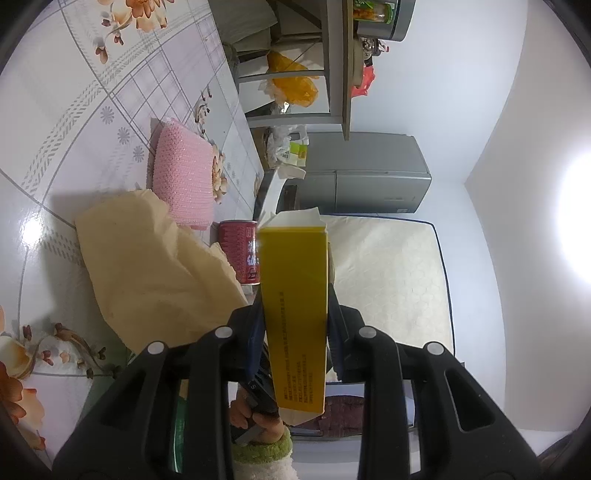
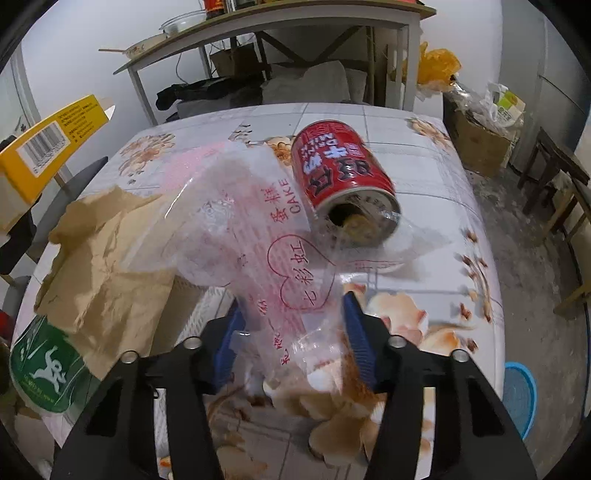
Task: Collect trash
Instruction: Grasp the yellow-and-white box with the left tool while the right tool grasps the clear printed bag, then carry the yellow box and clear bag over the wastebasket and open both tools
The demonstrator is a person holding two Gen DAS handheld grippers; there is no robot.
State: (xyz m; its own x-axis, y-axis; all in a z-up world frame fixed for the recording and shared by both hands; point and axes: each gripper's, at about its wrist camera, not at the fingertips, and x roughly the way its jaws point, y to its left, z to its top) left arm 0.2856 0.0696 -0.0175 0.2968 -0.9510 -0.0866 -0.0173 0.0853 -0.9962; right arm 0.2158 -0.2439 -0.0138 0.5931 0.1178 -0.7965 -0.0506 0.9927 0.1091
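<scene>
My left gripper (image 1: 293, 314) is shut on a yellow carton box (image 1: 295, 295) and holds it in the air off the table's edge; the box also shows at the left of the right wrist view (image 2: 48, 147). My right gripper (image 2: 291, 325) holds a clear plastic cake bag with red print (image 2: 266, 240) between its blue pads (image 2: 360, 332), lifted over the table. A red drink can (image 2: 343, 181) lies on its side just beyond the bag, also seen past the box (image 1: 238, 251). A crumpled brown paper bag (image 2: 107, 258) lies at the left.
The table has a glossy floral cloth (image 2: 443, 229). A pink scrub pad (image 1: 183, 177) lies on it. A green-labelled container (image 2: 44, 369) stands at its near left corner. A blue bin (image 2: 521, 391) is on the floor at the right. A shelf table (image 2: 258, 22) stands behind.
</scene>
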